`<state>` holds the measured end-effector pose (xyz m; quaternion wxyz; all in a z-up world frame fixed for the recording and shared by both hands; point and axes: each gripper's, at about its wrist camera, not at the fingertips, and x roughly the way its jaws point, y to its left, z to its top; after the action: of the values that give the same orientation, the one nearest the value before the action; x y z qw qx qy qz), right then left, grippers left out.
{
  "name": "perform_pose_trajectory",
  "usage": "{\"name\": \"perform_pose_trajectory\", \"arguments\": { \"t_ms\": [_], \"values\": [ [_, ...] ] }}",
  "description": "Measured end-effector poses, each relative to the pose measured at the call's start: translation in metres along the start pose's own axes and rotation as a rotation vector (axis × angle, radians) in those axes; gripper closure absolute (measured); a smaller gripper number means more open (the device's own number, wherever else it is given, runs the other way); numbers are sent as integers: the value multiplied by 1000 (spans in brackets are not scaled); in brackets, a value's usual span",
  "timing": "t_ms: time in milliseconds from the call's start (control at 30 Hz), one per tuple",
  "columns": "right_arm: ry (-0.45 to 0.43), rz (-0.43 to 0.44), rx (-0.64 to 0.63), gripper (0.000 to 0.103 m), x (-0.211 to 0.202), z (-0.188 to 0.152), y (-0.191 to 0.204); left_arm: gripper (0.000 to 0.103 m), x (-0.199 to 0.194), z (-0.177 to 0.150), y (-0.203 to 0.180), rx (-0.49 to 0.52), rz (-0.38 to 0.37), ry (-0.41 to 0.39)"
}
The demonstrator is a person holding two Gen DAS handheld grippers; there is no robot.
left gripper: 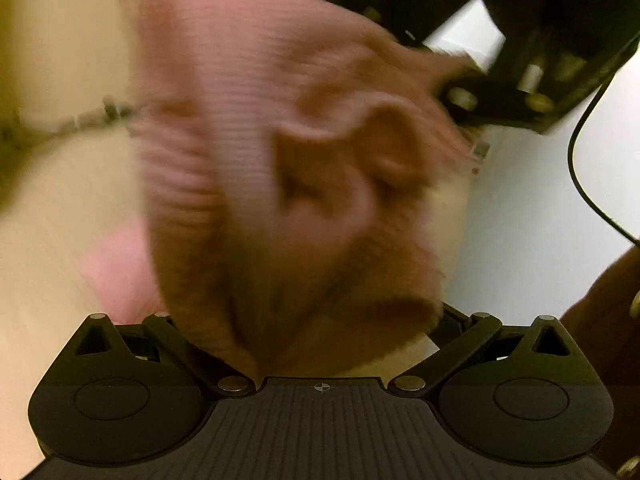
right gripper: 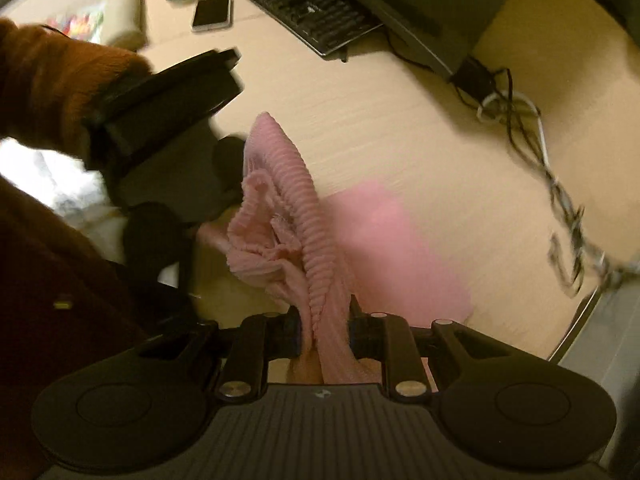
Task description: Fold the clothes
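Observation:
A pink ribbed knit garment hangs blurred right in front of the left wrist camera and covers my left gripper's fingers. The gripper's links stand spread wide, so it looks open around the cloth. In the right wrist view my right gripper is shut on a bunched edge of the same garment, which runs up toward the left gripper, held by a hand in a brown sleeve. More pink cloth lies blurred on the table. The right gripper shows at the cloth's far end.
The light wooden table carries a black keyboard, a phone, a monitor base with tangled cables and a braided cord near the right edge. A black cable hangs at the right.

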<state>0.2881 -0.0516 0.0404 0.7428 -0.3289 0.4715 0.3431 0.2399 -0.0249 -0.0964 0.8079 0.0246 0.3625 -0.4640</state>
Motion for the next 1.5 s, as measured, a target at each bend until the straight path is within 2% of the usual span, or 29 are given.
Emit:
{"name": "perform_pose_trajectory", "arguments": {
  "t_ms": [67,133,167,200,233,267,367,433,500,567,733,800,867,967,1067,1100,1167,1233,1267,1300,1367,1500],
  "values": [
    [13,-46,-30,82,30,10,-17,0,1,-3,9,-96,-24,-16],
    [26,-74,-15,76,64,16,-36,0,-2,-5,17,-177,-17,-43],
    [30,-76,6,67,78,16,-43,0,-5,-6,21,-226,-9,-55],
    [21,-89,15,54,86,16,-48,0,-6,-5,25,-264,1,-63],
    [4,-115,15,46,92,16,-50,0,-8,-5,28,-298,12,-70],
    [-13,-140,15,34,93,16,-52,0,-9,-4,31,-326,24,-75],
    [-53,-171,81,32,82,12,-59,0,-13,1,38,-380,63,-78],
    [-109,-205,150,29,60,4,-61,0,-17,6,43,-399,106,-81],
    [-186,-266,223,14,31,-11,-58,0,-23,12,53,-411,172,-90],
    [-268,-309,289,11,8,-28,-54,0,-29,18,62,-423,237,-99],
    [-410,-365,499,13,-10,-61,-54,0,-43,33,86,-450,400,-123],
    [-437,-389,562,31,-6,-69,-56,0,-45,38,98,-464,469,-122],
    [-430,-394,625,45,10,-66,-62,0,-43,38,108,-472,507,-100],
    [-349,-422,643,47,51,-65,-73,0,-39,38,119,-467,551,-64],
    [-248,-398,696,47,95,-67,-91,0,-46,40,115,-422,528,-41],
    [-264,-391,717,47,95,-70,-93,0,-54,41,113,-407,510,-47],
    [-304,-382,747,46,81,-77,-92,0,-71,51,104,-350,410,-86],
    [-351,-370,787,36,63,-85,-85,0,-84,63,94,-280,308,-117],
    [-372,-349,818,28,53,-91,-81,0,-89,70,88,-237,260,-124],
    [-390,-313,862,23,45,-100,-78,0,-89,76,84,-196,225,-121],
    [-422,-238,953,19,29,-117,-72,0,-80,86,77,-131,184,-100],
    [-391,-51,1196,18,30,-154,-57,0,-40,93,79,-81,159,-34]
  ]
}}
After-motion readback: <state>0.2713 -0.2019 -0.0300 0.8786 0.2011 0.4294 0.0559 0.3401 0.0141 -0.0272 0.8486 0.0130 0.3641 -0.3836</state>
